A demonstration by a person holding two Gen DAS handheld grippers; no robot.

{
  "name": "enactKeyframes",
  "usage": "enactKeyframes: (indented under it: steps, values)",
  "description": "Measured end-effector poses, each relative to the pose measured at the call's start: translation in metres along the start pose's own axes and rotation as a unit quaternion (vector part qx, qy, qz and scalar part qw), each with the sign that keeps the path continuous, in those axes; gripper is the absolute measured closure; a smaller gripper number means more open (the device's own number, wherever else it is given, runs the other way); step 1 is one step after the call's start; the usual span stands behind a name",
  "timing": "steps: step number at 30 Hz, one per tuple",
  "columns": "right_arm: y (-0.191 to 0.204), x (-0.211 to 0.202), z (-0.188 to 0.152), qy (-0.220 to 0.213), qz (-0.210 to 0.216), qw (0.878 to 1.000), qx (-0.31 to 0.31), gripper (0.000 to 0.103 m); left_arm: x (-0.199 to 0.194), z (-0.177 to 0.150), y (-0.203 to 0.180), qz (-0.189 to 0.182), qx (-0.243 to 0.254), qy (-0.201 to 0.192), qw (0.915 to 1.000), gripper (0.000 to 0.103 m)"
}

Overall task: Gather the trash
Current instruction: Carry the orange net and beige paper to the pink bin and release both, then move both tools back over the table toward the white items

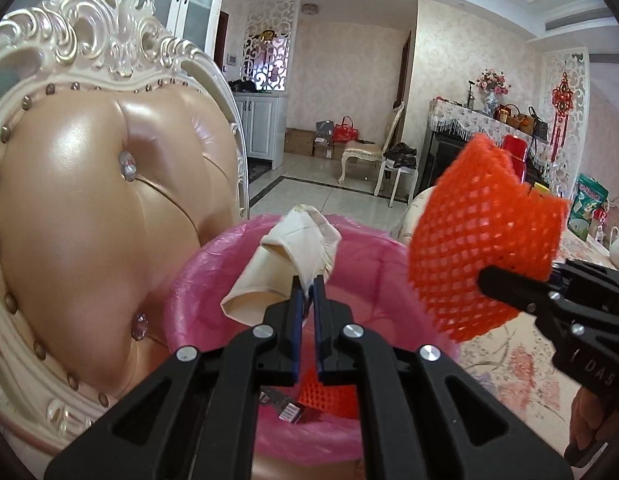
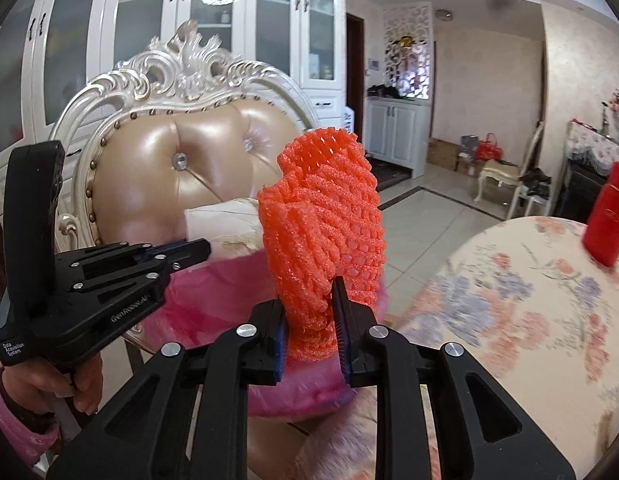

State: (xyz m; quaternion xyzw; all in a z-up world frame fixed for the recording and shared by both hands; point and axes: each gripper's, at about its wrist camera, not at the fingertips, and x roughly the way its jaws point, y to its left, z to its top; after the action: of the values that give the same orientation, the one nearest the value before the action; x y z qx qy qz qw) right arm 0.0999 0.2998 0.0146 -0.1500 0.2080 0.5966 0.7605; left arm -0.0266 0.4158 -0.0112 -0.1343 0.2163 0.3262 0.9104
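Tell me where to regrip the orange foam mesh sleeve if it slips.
Take the orange foam mesh sleeve at its narrow lower end, coming from below, where the right claw pinches it now. The foam squashes flat there; its upper part flares wide and open.

Home dining room, ornate chair (image 2: 181, 168), glass-fronted cabinets (image 2: 213, 12)

Ornate cream chair (image 2: 181, 168) before white glass-fronted cabinets (image 2: 237, 12), glossy tiled floor (image 1: 329, 196) beyond.
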Motion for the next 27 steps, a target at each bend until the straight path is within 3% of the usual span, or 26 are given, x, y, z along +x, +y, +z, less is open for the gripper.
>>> enactKeyframes:
  steps: [1, 2, 3, 4, 11, 19, 27]
  values:
    - [0.002, 0.006, 0.001, 0.004, 0.009, 1.0, -0.002, 0.075, 0.003, 0.0, 0.004, 0.004, -0.002, 0.003, 1.0, 0.089]
    - [0.003, 0.01, 0.0, 0.011, 0.015, 1.0, -0.005, 0.061, 0.005, 0.0, 0.008, 0.01, -0.006, 0.006, 0.9999, 0.079]
    - [0.004, 0.013, -0.001, 0.013, 0.014, 1.0, -0.006, 0.052, 0.005, 0.0, 0.011, 0.013, -0.009, 0.004, 0.9999, 0.059]
    - [0.003, 0.015, -0.002, 0.012, 0.012, 1.0, -0.005, 0.041, 0.002, -0.002, 0.015, 0.019, -0.016, -0.005, 0.9997, 0.049]
    - [-0.007, 0.009, -0.013, 0.017, 0.002, 1.0, 0.013, 0.04, -0.002, -0.008, 0.034, 0.041, -0.039, -0.013, 0.9983, 0.04]
    - [-0.024, -0.034, -0.031, 0.007, -0.042, 0.999, 0.018, 0.04, -0.026, -0.014, 0.011, 0.057, -0.027, -0.041, 0.9972, 0.008]
    - [-0.062, -0.103, -0.064, -0.005, -0.111, 0.993, 0.049, 0.039, -0.027, -0.022, -0.048, 0.009, 0.021, -0.025, 0.9994, 0.005]
